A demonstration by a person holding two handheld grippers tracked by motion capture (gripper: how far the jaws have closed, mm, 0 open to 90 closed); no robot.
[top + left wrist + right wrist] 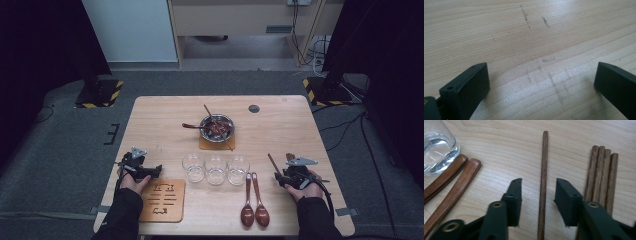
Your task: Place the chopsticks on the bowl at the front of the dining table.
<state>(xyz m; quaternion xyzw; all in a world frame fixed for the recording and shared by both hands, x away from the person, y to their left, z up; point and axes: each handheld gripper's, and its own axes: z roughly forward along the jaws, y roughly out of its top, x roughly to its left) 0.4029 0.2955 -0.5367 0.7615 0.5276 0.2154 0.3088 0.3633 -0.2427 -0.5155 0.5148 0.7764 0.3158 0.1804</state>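
My right gripper [539, 187] rests low over the table at the right [280, 176], its jaws apart. A single dark wooden chopstick [544, 165] lies on the wood between the jaws, with a gap to each pad. Just right of it lies a bundle of several more chopsticks [601, 175]. Two brown wooden spoons [456, 177] lie to the left, beside a clear glass [436, 147]. My left gripper [541, 77] stands wide open over bare tabletop at the left [156, 171], with nothing between its fingers.
Three clear glasses [216, 169] stand in a row mid-table. Behind them a metal bowl [217, 127] with utensils in it sits on a coaster. A cut-out wooden trivet [162, 200] lies near the front left edge. The two spoons [254, 200] lie front centre.
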